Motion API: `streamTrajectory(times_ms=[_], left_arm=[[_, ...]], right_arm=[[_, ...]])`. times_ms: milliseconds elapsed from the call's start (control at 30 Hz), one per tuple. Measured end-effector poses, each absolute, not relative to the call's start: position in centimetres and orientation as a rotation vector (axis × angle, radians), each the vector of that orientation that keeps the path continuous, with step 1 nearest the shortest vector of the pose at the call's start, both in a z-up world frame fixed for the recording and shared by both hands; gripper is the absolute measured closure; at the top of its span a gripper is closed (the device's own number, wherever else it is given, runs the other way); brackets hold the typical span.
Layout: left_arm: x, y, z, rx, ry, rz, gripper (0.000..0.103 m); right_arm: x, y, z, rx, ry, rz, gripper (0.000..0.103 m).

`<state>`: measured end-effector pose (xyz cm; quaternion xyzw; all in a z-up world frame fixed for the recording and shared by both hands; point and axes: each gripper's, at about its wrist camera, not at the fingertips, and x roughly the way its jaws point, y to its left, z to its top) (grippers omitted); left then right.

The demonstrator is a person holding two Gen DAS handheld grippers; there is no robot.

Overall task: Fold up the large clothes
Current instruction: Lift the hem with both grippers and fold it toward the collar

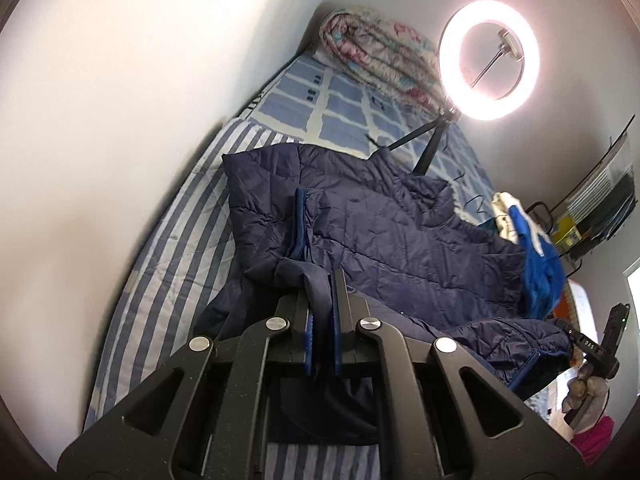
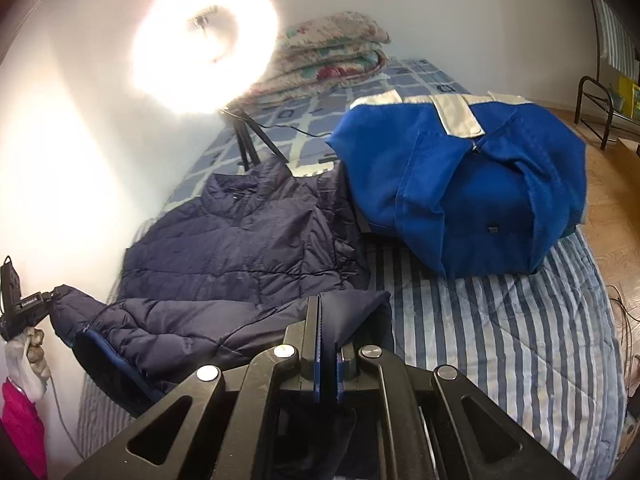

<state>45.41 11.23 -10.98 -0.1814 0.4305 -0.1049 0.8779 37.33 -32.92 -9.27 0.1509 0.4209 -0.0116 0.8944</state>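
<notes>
The navy quilted jacket [image 1: 380,216] is lying spread across the bed [image 1: 160,264], on its blue-and-white striped cover, with its collar end pointing toward the far end and its near hem raised off the cover. The left gripper [image 1: 322,280] is clenching its fingers [image 1: 341,292] on a fold of the jacket's dark fabric at the near edge, the cloth running down between the blue pads. The right gripper [image 2: 325,312] is doing the same on another part of that near edge, its fingers [image 2: 312,320] pinching a flap of navy cloth that is draping over them. In the right wrist view a gloved hand [image 2: 28,356] is showing at the far left, holding the other tool beside a sleeve end.

Just beside the jacket, toward the open side of the bed, a bright blue garment [image 2: 472,192] with pale trim is sitting in a bulky heap. Behind the jacket a lit ring light [image 1: 489,60] is standing on a small tripod on the checked sheet. At the head of the bed a folded floral quilt [image 1: 376,52] is resting near the white wall [image 1: 120,100].
</notes>
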Motion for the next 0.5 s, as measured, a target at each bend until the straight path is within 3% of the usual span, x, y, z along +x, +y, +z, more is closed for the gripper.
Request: streamTrajectory(times_ms=[500], left_arm=[[53.1,10.5,-18.8,-0.321,0.989,-0.132,0.098]], right_arm=[[44.5,-34.3,-16.4,0.294,0.96,-0.041,0.099]])
